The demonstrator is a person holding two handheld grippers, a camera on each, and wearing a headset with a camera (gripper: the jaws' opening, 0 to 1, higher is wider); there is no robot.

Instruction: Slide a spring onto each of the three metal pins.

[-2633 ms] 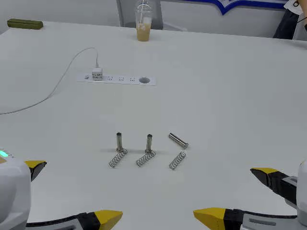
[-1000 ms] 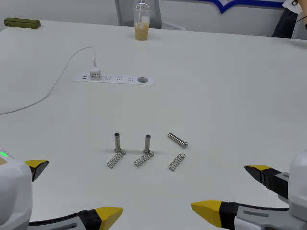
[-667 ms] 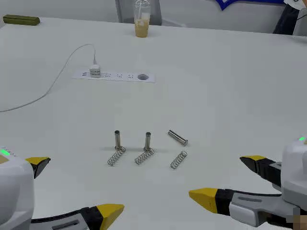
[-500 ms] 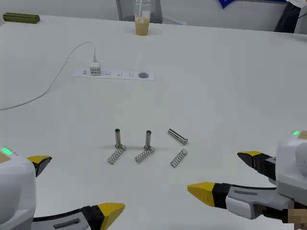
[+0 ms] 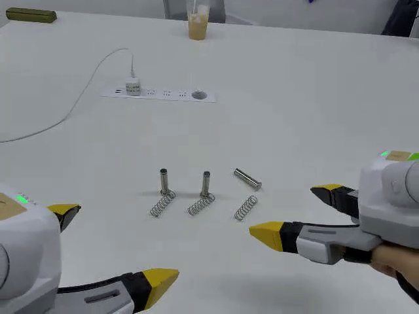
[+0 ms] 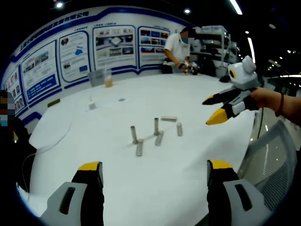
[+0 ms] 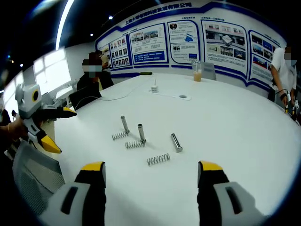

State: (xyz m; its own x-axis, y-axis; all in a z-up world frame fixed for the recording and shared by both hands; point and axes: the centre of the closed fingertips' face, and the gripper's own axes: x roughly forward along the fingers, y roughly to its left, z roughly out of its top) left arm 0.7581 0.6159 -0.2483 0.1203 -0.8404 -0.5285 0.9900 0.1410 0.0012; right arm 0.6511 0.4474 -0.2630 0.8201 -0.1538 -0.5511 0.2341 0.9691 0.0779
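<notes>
Springs [image 5: 201,205] lie well ahead of left tool [image 5: 121,243] and right tool [image 5: 286,210], both spread apart.

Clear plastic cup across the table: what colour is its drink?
Pale orange-tan drink, clearest in head view.

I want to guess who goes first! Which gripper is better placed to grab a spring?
Probably the right gripper: open, its tip close to the rightmost spring beside the lying pin. The left gripper, also open, hangs farther back.
</notes>
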